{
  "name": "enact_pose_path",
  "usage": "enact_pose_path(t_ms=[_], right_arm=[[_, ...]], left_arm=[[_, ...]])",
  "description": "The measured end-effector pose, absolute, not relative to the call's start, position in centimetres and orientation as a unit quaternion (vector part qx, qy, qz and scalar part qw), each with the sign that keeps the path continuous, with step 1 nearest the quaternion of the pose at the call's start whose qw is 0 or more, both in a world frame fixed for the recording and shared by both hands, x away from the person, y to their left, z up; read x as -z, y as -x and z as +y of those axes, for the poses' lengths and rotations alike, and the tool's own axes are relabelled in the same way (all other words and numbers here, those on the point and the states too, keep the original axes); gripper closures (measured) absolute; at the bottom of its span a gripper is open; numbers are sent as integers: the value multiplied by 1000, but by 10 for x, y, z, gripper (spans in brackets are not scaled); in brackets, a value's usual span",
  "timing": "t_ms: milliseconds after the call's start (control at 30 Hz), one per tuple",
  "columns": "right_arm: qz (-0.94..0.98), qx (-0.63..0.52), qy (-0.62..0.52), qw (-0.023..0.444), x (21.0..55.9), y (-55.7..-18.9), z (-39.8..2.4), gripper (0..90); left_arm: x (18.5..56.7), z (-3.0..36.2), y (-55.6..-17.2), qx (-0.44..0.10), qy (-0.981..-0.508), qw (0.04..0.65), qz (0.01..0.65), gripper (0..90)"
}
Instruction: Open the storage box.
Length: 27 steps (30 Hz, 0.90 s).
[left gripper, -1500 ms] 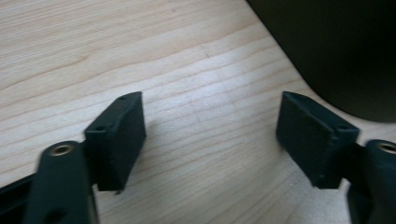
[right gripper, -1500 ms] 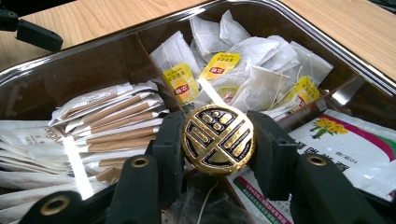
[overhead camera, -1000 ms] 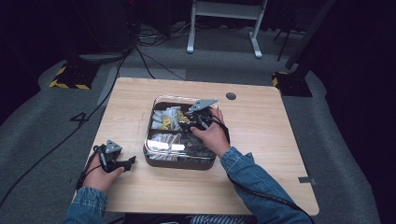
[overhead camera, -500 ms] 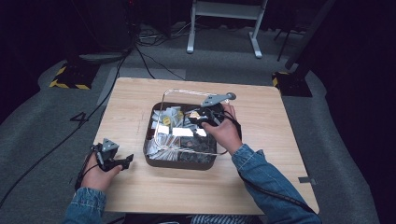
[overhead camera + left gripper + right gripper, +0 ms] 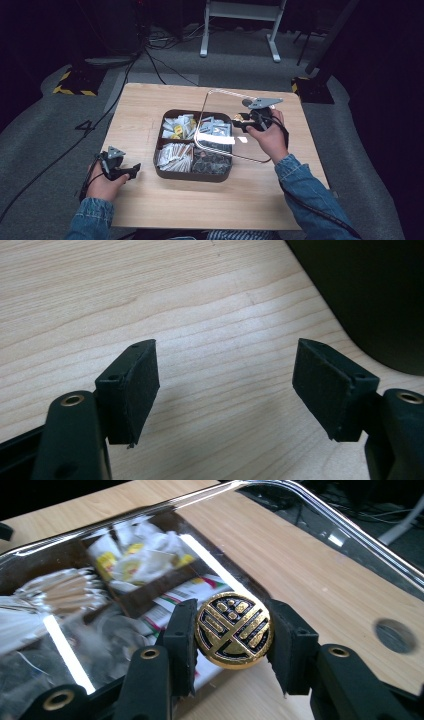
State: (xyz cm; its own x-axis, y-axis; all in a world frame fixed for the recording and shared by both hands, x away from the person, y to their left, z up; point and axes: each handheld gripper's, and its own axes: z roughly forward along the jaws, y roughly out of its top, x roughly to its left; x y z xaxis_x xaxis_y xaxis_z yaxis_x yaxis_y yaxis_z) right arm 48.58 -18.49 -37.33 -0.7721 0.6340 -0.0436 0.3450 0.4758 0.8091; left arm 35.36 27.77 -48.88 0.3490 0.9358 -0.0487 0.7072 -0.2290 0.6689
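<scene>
My right gripper clamps the clear lid's gold knob above the packet-filled tray; my left gripper gapes empty beside it.

Left gripper low over the table's near left corner, jaws level and spread wide, nothing between them, hand behind it. Right gripper raised, jaws clamped on the lid's knob. Right forearm angles in from bottom right, denim sleeve.

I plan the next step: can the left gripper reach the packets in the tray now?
Probably yes. The left gripper is open beside the tray, and the right gripper holds the clear lid tilted up by its knob, uncovering the packets.
</scene>
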Motion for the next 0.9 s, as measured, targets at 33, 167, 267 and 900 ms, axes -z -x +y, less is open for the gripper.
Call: enact_pose_path(t_ms=[33, 167, 267, 900], right_arm=[[840, -421, -294, 174, 372, -487, -190, 587], [831, -423, -312, 181, 369, -490, -211, 587], [824, -425, -324, 186, 368, -493, -225, 587], [806, -404, -378, 212, 385, -505, -283, 587]], left_arm=[[489, 278, -354, -185, -762, 307, 540, 272], [491, 277, -354, -186, -765, 304, 537, 272], [491, 276, -354, -192, -772, 299, 527, 285], [491, 278, -353, -205, -773, 294, 523, 294]])
